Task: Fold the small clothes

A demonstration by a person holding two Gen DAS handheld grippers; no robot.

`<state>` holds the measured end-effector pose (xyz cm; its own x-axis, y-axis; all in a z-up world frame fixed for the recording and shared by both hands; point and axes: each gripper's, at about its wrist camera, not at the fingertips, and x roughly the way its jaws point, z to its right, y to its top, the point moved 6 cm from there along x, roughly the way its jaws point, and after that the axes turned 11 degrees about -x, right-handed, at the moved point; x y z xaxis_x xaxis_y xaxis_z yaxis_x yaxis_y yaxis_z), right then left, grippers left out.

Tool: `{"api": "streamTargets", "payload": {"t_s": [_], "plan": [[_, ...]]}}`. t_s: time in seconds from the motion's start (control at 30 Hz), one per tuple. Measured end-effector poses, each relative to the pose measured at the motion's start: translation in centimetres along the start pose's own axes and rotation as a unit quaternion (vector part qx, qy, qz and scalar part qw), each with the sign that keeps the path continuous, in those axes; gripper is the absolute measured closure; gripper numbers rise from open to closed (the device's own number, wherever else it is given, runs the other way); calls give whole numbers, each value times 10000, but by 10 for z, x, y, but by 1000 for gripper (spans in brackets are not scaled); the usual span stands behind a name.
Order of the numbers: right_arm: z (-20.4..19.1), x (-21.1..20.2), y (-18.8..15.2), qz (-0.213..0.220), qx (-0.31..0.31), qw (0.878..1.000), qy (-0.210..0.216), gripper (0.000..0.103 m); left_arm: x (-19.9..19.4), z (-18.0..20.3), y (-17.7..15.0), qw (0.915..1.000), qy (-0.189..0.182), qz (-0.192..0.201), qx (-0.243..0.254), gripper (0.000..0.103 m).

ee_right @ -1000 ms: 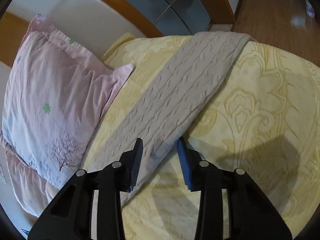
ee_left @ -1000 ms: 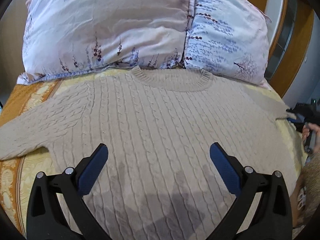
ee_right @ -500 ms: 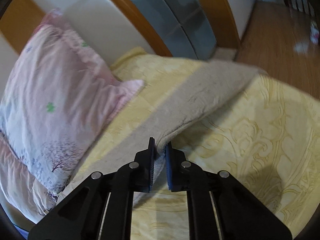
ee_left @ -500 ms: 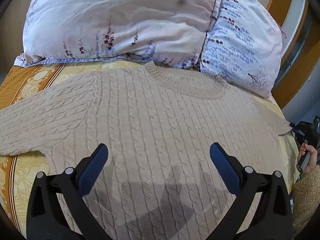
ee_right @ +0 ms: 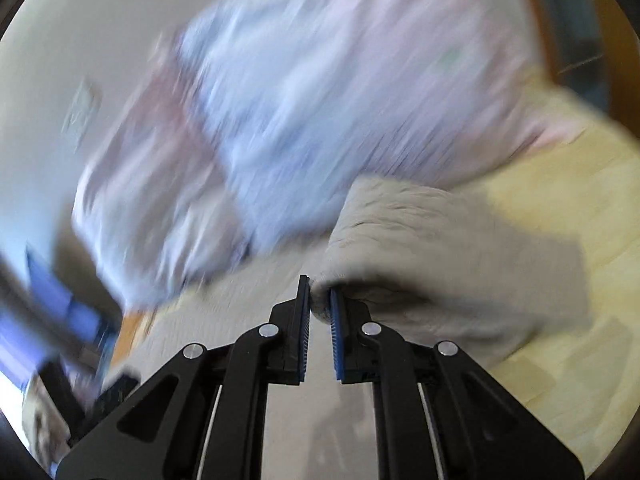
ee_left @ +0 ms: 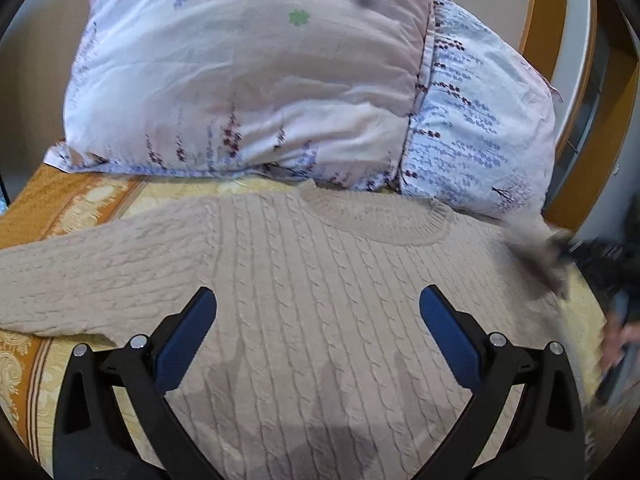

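Yellow-patterned bed (ee_left: 60, 216) with two floral pillows (ee_left: 248, 80) at its head edge. Beige cable-knit sweater (ee_left: 304, 280) spread flat across bed, collar toward pillows, one sleeve (ee_left: 80, 276) reaching left edge. Left gripper (ee_left: 316, 320) hovering over sweater body, jaws spread wide, nothing between them. Right gripper (ee_right: 319, 300) pressed together, pinching other sleeve (ee_right: 420, 248), lifted off bed near right edge. Right view heavily blurred.
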<state>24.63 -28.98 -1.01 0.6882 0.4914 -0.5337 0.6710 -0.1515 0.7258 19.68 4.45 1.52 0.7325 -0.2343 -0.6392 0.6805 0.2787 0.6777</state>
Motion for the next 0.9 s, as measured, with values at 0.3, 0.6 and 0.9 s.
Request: {"api": "streamTargets", "payload": {"t_s": [0.3, 0.6, 0.9], "plan": [[1, 19, -28, -376, 726, 9962, 295, 70, 9, 1, -2, 9950, -671, -539, -506, 2], [89, -14, -21, 440, 2455, 9684, -63, 61, 22, 11, -4, 9843, -1211, -939, -872, 2], [71, -23, 17, 791, 1305, 9820, -1109, 93, 27, -8, 1, 9743, -1432, -1081, -1365, 3]]}}
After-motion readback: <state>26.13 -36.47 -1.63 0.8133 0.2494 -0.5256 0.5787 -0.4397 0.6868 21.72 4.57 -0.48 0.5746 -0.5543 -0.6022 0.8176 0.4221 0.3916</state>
